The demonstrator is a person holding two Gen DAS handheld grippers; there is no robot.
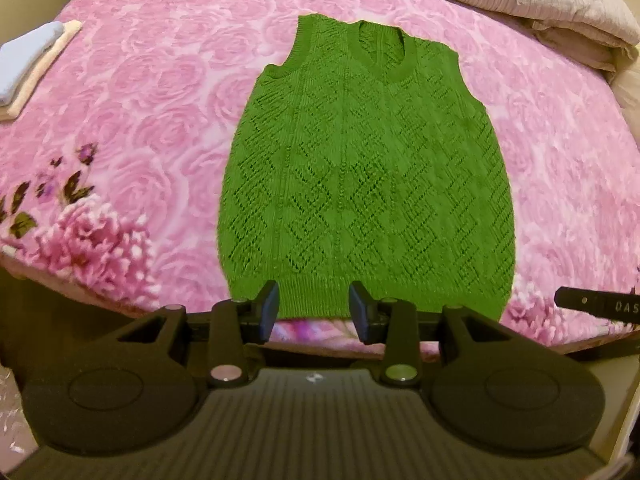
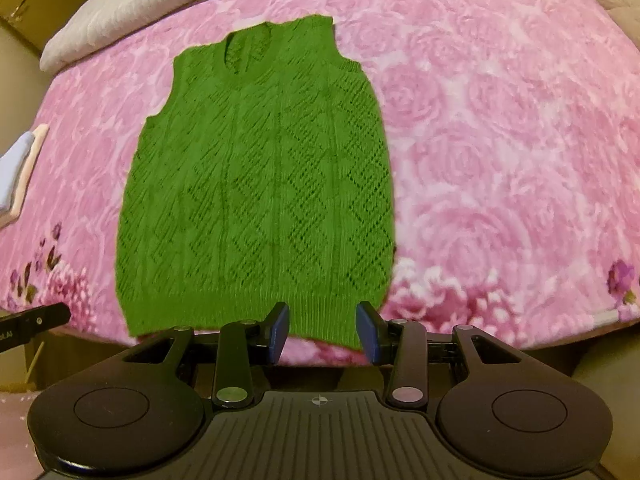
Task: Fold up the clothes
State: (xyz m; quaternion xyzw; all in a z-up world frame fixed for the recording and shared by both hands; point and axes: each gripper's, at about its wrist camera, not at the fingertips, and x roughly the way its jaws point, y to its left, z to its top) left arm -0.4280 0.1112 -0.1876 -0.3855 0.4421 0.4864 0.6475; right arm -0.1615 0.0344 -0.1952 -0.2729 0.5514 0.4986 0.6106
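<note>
A green knitted vest (image 1: pixel 364 168) lies flat and face up on the bed, spread over a pink fleece blanket (image 1: pixel 160 92) printed with roses, its neck pointing away and its ribbed hem nearest the bed's front edge. The left gripper (image 1: pixel 314 312) hovers just short of the hem's middle, its blue-padded fingers (image 1: pixel 269 312) spread and holding nothing; the right gripper (image 2: pixel 324 330) sits likewise before the hem's right part, fingers spread and empty. The vest is an openwork knit with a diamond lattice and vertical cable lines, bordered by denser ribbing at the hem, armholes and round neck. It looks light, soft and stretchy, likely to sag and pull out of shape if lifted by one point, and the lacy holes could snag on a fingertip. The ribbed bands seem the firmest places to pinch: the two hem corners, or a shoulder and the hem corner on one side, for a lengthwise fold. The plush blanket may grip the wool, so lifting probably suits it better than dragging. At the bed's left edge rests a folded pile (image 1: pixel 28 64), pale blue over cream, and crumpled beige bedding (image 1: pixel 560 4) lies at the far right.
</note>
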